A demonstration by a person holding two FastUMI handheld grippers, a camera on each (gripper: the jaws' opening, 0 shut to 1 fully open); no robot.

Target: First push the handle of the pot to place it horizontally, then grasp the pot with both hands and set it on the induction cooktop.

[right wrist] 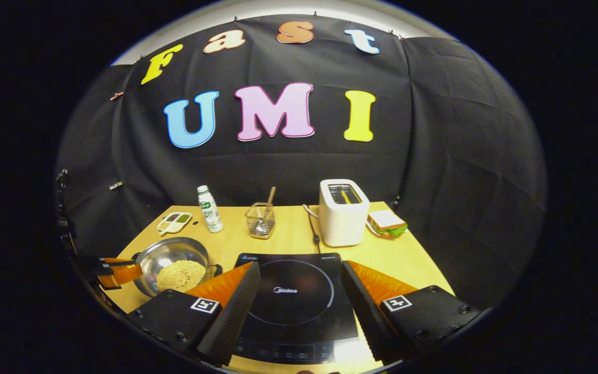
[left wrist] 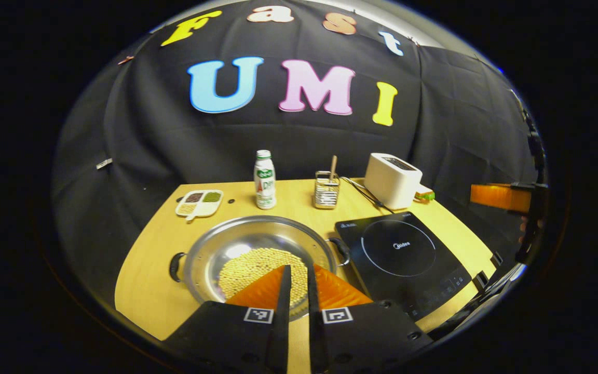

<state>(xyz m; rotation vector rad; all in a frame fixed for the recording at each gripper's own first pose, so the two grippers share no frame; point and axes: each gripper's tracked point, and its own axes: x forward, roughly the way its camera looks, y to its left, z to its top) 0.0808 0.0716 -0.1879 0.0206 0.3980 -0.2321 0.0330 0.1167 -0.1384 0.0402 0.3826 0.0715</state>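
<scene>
Presently, the left gripper (left wrist: 299, 271) hangs over the near rim of the pot (left wrist: 257, 249), its fingers pressed almost together with only a narrow slit between them and nothing pinched. The right gripper (right wrist: 299, 283) hovers above the induction cooktop (right wrist: 291, 296), fingers spread wide, holding nothing.

The pot sits on the table (left wrist: 143, 291) directly ahead of the left gripper, just beside the cooktop, which lies to that gripper's right. From the right gripper, the pot lies to the left and slightly ahead. Its contents are pale, small grains or beans; I cannot tell which.

The pot's left handle (left wrist: 175, 266) and right handle (left wrist: 341, 250) appear to lie nearly level across the view, so the pushing step looks done or nearly so. In my judgement the two-handed grasp is next: each gripper should open, approach its own handle from outside, clamp squarely, and both should lift together to keep the contents level.

Count: one pot with two handles, one cooktop, one bottle (left wrist: 264, 179), one toaster (left wrist: 392, 179), one wire holder (left wrist: 326, 190), one divided dish (left wrist: 199, 202), one sandwich (right wrist: 386, 222).
</scene>
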